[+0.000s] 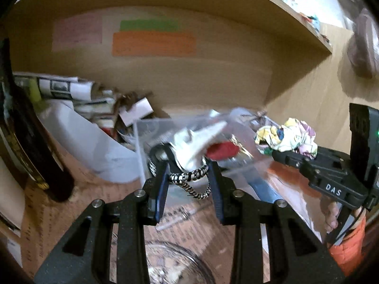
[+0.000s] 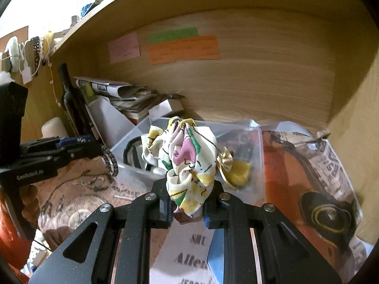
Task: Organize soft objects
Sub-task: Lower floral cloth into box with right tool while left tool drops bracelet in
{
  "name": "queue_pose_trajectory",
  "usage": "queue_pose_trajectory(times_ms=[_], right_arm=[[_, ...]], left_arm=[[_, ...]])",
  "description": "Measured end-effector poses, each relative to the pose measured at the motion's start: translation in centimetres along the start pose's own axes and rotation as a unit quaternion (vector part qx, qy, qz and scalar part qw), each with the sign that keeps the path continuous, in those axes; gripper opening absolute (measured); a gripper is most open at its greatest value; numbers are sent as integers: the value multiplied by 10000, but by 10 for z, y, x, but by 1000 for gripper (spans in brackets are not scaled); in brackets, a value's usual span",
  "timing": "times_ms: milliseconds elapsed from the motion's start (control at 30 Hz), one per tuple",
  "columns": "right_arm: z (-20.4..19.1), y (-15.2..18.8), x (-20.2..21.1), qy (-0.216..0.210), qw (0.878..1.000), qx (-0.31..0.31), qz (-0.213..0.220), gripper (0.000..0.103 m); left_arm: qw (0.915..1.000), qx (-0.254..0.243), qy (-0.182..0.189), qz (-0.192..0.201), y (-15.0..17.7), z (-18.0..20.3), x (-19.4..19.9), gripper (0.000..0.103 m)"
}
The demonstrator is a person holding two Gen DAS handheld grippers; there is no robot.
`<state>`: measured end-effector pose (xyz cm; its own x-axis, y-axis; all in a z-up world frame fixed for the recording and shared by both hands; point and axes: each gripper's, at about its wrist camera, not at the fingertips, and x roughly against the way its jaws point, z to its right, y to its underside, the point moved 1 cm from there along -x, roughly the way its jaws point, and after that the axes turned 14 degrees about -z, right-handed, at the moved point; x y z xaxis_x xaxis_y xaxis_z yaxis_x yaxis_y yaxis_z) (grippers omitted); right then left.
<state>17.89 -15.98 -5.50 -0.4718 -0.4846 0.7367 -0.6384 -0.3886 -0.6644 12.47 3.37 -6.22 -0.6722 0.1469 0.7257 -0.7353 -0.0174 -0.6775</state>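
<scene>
My left gripper (image 1: 189,177) is shut on a black-and-white braided cord loop (image 1: 189,177), held just before a clear plastic box (image 1: 244,165); the cord (image 2: 110,161) hangs from it in the right wrist view. My right gripper (image 2: 187,203) is shut on a crumpled floral scarf (image 2: 187,163), white with yellow, pink and green, held above the near edge of the box (image 2: 258,156). The scarf (image 1: 287,137) also shows at right in the left wrist view. The box holds white cloth (image 1: 201,139), a red item (image 1: 222,151) and a yellow item (image 2: 239,170).
A wooden shelf back with pink, green and orange notes (image 2: 183,49). A dark bottle (image 2: 71,104) and stacked papers (image 2: 118,92) stand at left. A glass bowl (image 1: 175,262) lies below the left gripper. A plastic-wrapped orange item (image 2: 308,165) lies right of the box.
</scene>
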Motion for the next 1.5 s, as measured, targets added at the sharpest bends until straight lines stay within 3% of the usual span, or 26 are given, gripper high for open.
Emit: queue_pose_trajectory(times_ms=[233,467,733,800,867,933,967,1233,1500], right_arm=[[3,-19,-26,-77,9996,71,-245,17],[11,-25,-62,-218,9969,30,-756,17],[16,-22,-78,-146,9950,-28,-983,17],[17,-23,-80,-121,9948,-41,-1008,25],[18,-23,-79,-37,9950,-68,-995,47],[18,-24,-77,-52,9954,-112,-948,64],[19,-23,-75,-55,9958,-127,-901,67],[18,-25,-54,-115,9972,-102,-727,68],[4,-28,-7,38,9999,58,-147,68]], left_arm=[[9997,158,-177,8,-22,-13,-15,34],[9984,217,165,-503,-30,-16,-54,34],[9970,126,-36,-767,-25,-15,-81,35],[9969,62,-147,-771,-24,-14,-83,42],[9967,29,-184,-786,-25,-14,-83,56],[9969,41,-224,-756,-25,-14,-81,63],[9970,34,-231,-743,-25,-14,-80,64],[9985,63,-174,-519,-27,-16,-58,67],[9995,23,-231,218,-26,-7,1,69]])
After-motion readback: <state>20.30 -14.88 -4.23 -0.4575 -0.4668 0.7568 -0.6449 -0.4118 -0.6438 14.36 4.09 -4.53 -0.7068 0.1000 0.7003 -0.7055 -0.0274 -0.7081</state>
